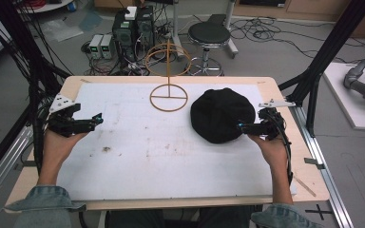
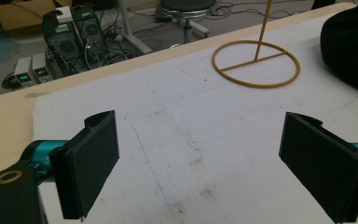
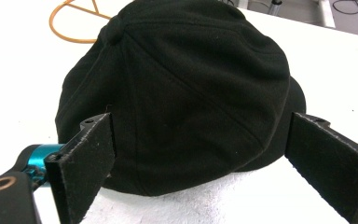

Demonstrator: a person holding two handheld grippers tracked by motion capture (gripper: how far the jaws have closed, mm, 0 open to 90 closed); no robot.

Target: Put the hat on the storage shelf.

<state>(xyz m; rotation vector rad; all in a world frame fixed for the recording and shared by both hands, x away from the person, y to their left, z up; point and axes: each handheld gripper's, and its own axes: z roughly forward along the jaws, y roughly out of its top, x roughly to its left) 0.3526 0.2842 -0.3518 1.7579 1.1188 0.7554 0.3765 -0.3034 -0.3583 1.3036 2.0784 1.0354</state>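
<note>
Where the white mat (image 1: 138,156) covers the table (image 1: 71,81), one black cap (image 1: 222,115) lies on its right half, crown up. Just left of the cap and farther back stands one yellow wire stand (image 1: 168,96), its ring base flat on the mat and a thin post rising to a second ring above. Nothing lies between cap and stand.

The right gripper (image 1: 244,126) sits at the cap's near right edge, jaws spread wide apart and holding nothing. The right gripper view shows the cap (image 3: 182,88) close up between those jaws, with seams, a top button and a short brim at the right side, details the high view does not resolve. One jaw is near the cap's left edge; contact cannot be told.

The left gripper (image 1: 95,120) hovers at the mat's left edge, well apart from the cap, jaws also released and empty. The left gripper view shows bare, stained mat (image 2: 177,140) between them, the stand's base (image 2: 256,64) ahead, and the cap's edge (image 2: 349,46) at far right.

Behind the table stand one black stool (image 1: 209,34) and several electronic boxes (image 1: 133,28) among cables.
</note>
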